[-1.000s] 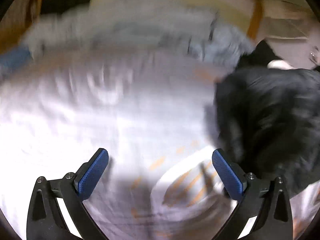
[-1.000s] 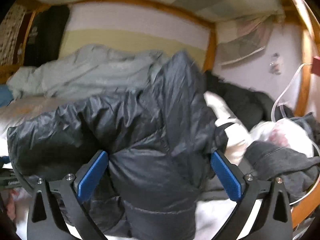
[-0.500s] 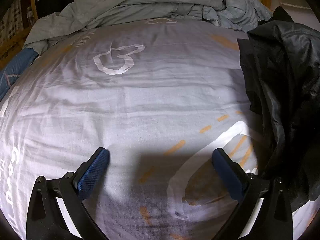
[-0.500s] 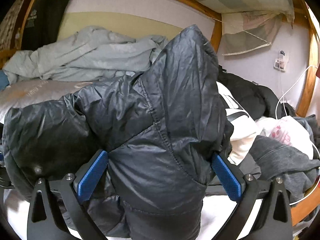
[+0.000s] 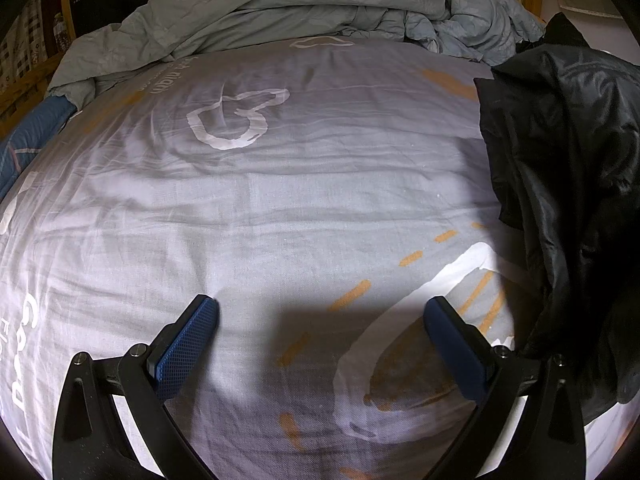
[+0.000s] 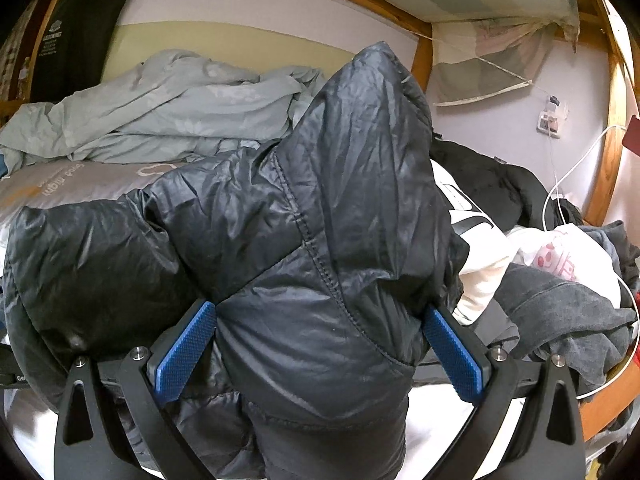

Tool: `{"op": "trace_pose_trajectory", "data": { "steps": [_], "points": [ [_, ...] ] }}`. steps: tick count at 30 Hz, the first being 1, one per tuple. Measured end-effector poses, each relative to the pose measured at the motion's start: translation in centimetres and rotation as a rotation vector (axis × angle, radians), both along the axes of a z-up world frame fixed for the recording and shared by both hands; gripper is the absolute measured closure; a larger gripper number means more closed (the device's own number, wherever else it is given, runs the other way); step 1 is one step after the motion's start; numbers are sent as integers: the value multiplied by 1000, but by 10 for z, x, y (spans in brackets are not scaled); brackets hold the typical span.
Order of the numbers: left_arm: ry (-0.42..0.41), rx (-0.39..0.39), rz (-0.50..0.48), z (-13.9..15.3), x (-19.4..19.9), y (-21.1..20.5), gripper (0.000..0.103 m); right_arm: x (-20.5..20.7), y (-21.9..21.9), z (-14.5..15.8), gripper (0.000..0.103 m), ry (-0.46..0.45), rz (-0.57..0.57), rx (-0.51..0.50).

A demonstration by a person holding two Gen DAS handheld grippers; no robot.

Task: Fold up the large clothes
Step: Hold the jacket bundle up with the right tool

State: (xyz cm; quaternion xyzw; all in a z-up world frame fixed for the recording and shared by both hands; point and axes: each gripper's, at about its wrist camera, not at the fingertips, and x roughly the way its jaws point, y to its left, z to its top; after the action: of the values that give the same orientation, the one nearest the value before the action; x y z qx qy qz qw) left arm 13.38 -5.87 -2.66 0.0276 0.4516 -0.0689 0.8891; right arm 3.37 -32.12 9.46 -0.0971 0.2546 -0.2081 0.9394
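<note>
While the black puffer jacket (image 6: 304, 248) sits heaped between the spread jaws of the right gripper (image 6: 320, 320), seemingly not pinched, folding has not begun; it needs spreading flat. The left gripper (image 5: 320, 316) hovers released over bare lilac bedsheet (image 5: 280, 208), jacket at the bed's right edge. A rumpled duvet (image 5: 304, 8) fills the far end, under a wooden bunk frame (image 6: 420, 44).

the black puffer jacket (image 6: 304, 240) bulges between the right gripper (image 6: 320, 316) fingers, so pad contact cannot be told; its lower part runs off the bottom edge. in the left wrist view the jacket (image 5: 560, 184) is cut by the right edge. pile of clothes (image 6: 560, 304) partly hidden behind jacket, items not separable.
</note>
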Motion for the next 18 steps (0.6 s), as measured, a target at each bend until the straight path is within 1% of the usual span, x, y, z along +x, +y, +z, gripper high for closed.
{"op": "trace_pose_trajectory", "data": {
  "steps": [7, 9, 12, 18],
  "points": [
    [-1, -6, 2, 1, 2, -1, 0, 2, 3, -3, 0, -7, 2, -23],
    [-5, -22, 7, 1, 1, 0, 0, 3, 4, -3, 0, -7, 2, -23],
    [-19, -108, 21, 4, -6, 13, 0, 3, 3, -3, 0, -3, 17, -31],
    [-46, -355, 20, 7, -10, 46, 0, 1, -5, -5, 0, -2, 41, -36]
  ]
}}
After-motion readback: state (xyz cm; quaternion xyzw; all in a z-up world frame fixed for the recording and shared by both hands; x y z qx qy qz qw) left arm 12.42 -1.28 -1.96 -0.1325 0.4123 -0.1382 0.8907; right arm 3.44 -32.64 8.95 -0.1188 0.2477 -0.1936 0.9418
